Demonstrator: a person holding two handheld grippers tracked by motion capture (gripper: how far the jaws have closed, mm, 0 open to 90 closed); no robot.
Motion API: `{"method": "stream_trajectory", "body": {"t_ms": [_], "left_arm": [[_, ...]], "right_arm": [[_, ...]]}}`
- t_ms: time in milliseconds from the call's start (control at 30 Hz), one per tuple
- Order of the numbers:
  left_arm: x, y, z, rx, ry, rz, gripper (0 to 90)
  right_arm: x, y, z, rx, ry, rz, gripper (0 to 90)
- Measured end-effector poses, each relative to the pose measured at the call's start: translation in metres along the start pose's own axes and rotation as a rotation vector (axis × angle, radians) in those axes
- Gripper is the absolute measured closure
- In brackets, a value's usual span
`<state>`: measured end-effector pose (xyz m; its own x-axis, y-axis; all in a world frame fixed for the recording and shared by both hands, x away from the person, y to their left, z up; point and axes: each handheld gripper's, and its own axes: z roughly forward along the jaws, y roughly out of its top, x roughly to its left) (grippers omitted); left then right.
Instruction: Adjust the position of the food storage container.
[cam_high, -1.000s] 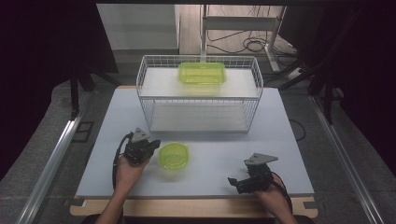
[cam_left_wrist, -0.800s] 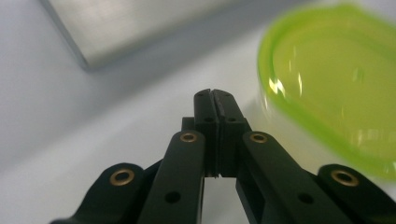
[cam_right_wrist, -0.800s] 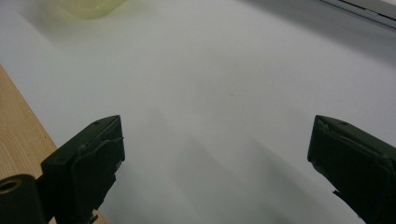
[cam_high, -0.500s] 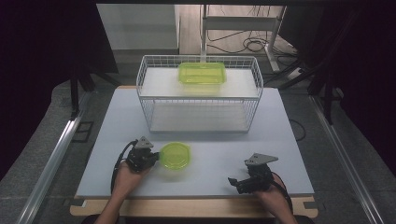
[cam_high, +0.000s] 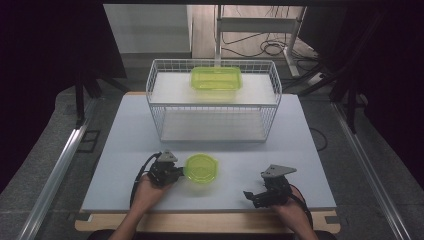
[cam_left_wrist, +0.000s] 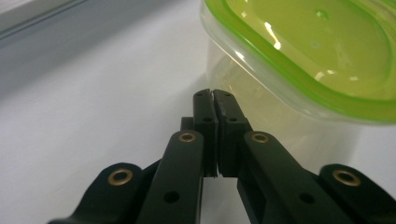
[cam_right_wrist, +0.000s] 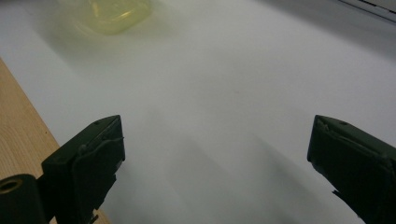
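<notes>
The small green-lidded container (cam_high: 201, 168) sits on the white surface (cam_high: 300, 150) in front of the wire basket (cam_high: 214, 102), which holds 1 larger green container (cam_high: 216, 78). Your left gripper (cam_high: 175, 172) rests just beside the small container's left side, its fingers (cam_left_wrist: 205, 121) pressed together on nothing. Your right gripper (cam_high: 252, 196) lies well apart near the front edge, fingers (cam_right_wrist: 93, 154) spread wide and empty.

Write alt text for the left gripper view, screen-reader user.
The left gripper, its two black jaws pressed shut, points at the clear side wall of a small container with a lime-green lid, its tips just under the lid's rim. The container stands on a white table.
</notes>
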<state>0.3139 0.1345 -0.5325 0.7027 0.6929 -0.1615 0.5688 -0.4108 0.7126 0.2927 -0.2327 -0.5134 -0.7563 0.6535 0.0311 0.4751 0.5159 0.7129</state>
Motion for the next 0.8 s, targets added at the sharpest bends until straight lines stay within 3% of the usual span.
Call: {"method": "stream_trajectory", "body": {"t_ms": [533, 633, 800], "left_arm": [[-0.043, 0.01, 0.023, 0.025, -0.087, 0.076, 88.0], [-0.046, 0.011, 0.025, 0.041, -0.076, 0.098, 87.3], [-0.043, 0.01, 0.016, 0.02, -0.051, 0.087, 81.9]], "right_arm": [[0.0, 0.0, 0.001, 0.001, 0.005, -0.001, 4.5], [0.001, 0.0, 0.001, 0.003, 0.005, -0.002, 4.5], [0.0, 0.0, 0.0, 0.002, 0.004, -0.002, 4.5]]}}
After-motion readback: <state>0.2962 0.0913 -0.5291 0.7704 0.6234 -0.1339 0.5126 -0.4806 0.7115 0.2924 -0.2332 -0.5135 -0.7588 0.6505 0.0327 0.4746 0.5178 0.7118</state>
